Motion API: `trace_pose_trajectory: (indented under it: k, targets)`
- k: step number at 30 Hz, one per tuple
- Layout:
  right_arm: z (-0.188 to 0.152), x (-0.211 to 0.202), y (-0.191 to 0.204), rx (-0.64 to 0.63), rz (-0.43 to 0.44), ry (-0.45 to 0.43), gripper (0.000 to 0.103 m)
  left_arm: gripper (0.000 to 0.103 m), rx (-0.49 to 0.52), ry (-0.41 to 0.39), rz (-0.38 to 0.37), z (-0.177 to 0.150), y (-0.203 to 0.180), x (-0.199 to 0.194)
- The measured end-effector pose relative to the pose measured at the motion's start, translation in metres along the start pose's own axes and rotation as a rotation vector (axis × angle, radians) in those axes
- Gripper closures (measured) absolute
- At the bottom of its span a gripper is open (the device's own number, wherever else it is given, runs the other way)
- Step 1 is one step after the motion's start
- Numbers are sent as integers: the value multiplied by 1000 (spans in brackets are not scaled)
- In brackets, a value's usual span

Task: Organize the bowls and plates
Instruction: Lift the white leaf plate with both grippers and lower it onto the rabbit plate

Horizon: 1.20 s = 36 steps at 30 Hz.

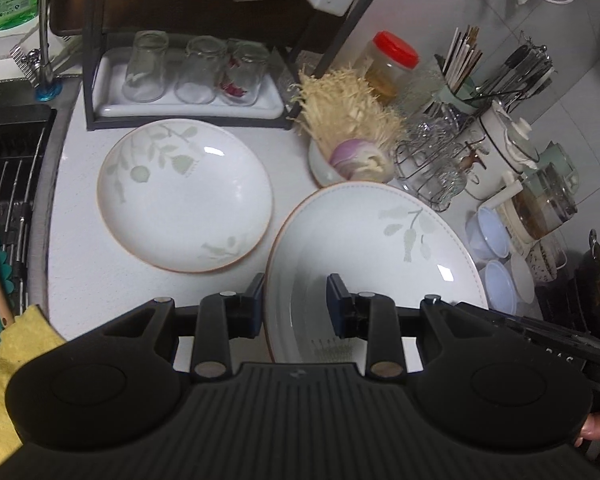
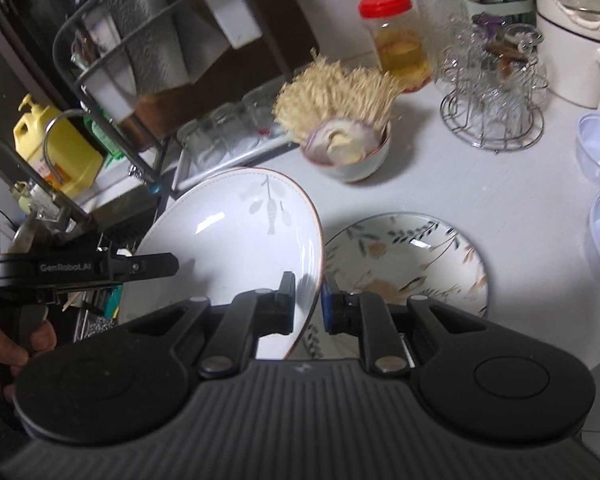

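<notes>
The large plate [image 1: 372,256] sits lower right of centre in the left wrist view, tilted and apparently clear of the worktop [image 1: 80,280]. Both tools hold it. The left hand-held gripper [image 1: 296,304] is clamped across its left rim, 1 finger outside and 1 inside. The right hand-held gripper [image 2: 309,304] is clamped on the opposite rim, jaws nearly together on the thin edge.

Handling: the plate is glazed ceramic, judged stiff, fairly heavy, slippery and breakable. A rim grip on 2 opposite sides is the sound hold; a 1-sided grip would likely let it pivot and slip.

Surroundings:
- A second plate [image 1: 184,196] with a leaf pattern lies flat left of centre in the left wrist view, just beside the held one.
- A floral dish [image 2: 408,260] lies flat right of centre in the right wrist view, partly under the held rim.
- A bowl [image 2: 348,160] of mushrooms and onion stands above centre, close to the far rim.
- A rack [image 1: 180,80] with 3 upturned glasses fills the upper left.
- A wire stand [image 2: 496,112] of glassware and a red-lidded jar [image 2: 396,36] stand upper right.

The bowl and floral dish are the nearest collision risks.
</notes>
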State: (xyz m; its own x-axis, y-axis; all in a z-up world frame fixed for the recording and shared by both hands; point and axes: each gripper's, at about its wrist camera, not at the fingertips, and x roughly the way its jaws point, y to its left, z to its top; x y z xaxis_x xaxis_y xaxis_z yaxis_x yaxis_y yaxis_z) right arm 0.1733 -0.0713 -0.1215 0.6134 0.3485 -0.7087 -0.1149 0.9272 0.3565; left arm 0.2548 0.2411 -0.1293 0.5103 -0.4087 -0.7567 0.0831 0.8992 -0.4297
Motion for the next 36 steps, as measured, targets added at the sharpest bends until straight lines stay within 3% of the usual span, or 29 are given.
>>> trace_pose_trajectory:
  k: [10,27,36]
  targets:
    - [9,-7,-44,41,8,-20,87,68,25,12,21,0,-42,24]
    - [34,32,-119,-13,62,137,87,68,-105,66,113,-25,-73,94]
    - [32,58,-135,-86,28,192,87,68,-104,119,178,-36,-84,123]
